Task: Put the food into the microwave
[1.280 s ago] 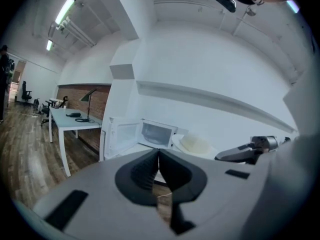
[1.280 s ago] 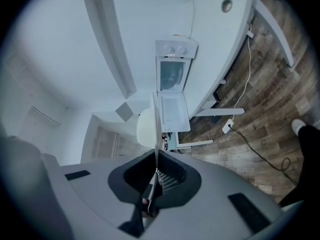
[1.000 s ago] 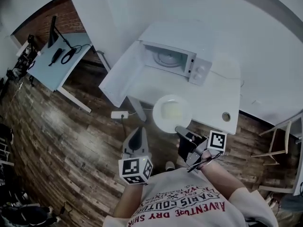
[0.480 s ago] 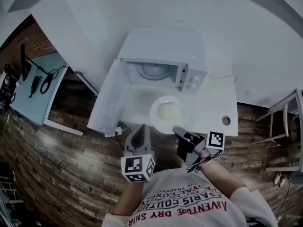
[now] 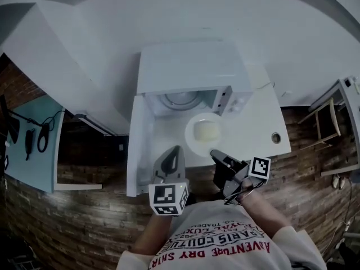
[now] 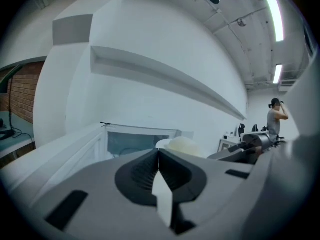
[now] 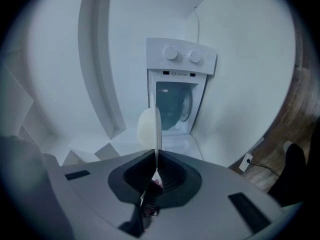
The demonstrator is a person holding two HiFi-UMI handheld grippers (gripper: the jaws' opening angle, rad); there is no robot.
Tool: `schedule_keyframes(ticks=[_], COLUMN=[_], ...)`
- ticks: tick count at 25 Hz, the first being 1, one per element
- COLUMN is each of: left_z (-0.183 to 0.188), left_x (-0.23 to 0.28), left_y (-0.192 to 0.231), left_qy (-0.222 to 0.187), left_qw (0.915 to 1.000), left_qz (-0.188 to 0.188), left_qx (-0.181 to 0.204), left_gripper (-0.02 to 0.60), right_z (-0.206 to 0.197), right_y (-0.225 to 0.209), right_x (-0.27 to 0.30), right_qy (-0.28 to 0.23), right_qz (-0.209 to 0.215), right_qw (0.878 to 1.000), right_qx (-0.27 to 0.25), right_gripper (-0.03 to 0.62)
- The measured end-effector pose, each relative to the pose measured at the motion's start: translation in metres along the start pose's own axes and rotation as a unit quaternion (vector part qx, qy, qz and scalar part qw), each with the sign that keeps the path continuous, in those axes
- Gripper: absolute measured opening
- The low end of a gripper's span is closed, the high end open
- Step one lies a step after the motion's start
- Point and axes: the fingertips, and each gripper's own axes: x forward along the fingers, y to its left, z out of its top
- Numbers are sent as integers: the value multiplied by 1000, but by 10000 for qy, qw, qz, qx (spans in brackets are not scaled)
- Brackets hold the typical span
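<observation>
The white microwave [image 5: 188,72] stands on a white table [image 5: 259,122], its door [image 5: 139,145] swung open to the left and the glass turntable [image 5: 181,99] showing inside. A white plate [image 5: 198,145] carrying pale food [image 5: 206,130] hangs just in front of the opening. My right gripper [image 5: 215,153] is shut on the plate's near rim. In the right gripper view the plate [image 7: 157,134] runs edge-on out of the jaws toward the microwave [image 7: 175,104]. My left gripper [image 5: 174,151] is shut beside the plate's left edge, nothing visibly held; past it I see the food [image 6: 182,145].
A grommet hole [image 5: 275,137] sits at the table's right end. A light desk with cables [image 5: 28,145] stands at the far left, a wooden chair [image 5: 326,117] at the right. Wooden floor lies below. A person [image 6: 275,119] stands far off.
Both grippers and the plate have come closer to the microwave. The opening, which lay up and to the left of the plate, now faces it directly. The right gripper's hold is unchanged.
</observation>
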Motion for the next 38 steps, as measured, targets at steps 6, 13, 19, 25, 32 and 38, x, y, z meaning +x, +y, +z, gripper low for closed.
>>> schedule_keyframes(ticks=[6, 13, 19, 25, 32, 38], left_z=[-6, -10, -22, -38, -51, -52], left_x=[26, 62, 90, 118, 138, 144], left_y=[12, 22, 45, 52, 79, 86], left_qy=[129, 99, 178, 202, 390, 455], left_qw=[9993, 9996, 9997, 9976, 9978, 9962], left_qz=[-328, -234, 120, 262, 462, 536], left_qx=[144, 146, 82, 603, 263, 518], left_gripper=[6, 6, 6, 6, 6, 6], right_z=[11, 46, 81, 103, 118, 128], right_y=[-22, -43, -69, -92, -110, -116], right_x=[32, 60, 79, 113, 148, 176], right_qy=[-375, -541, -515, -402, -465, -472], right_qz=[-84, -176, -319, -384, -451, -458], right_qw=[9992, 9982, 9980, 9983, 9979, 9978], right_qx=[113, -170, -172, -163, -51, -50], right_gripper=[20, 20, 20, 20, 20, 20])
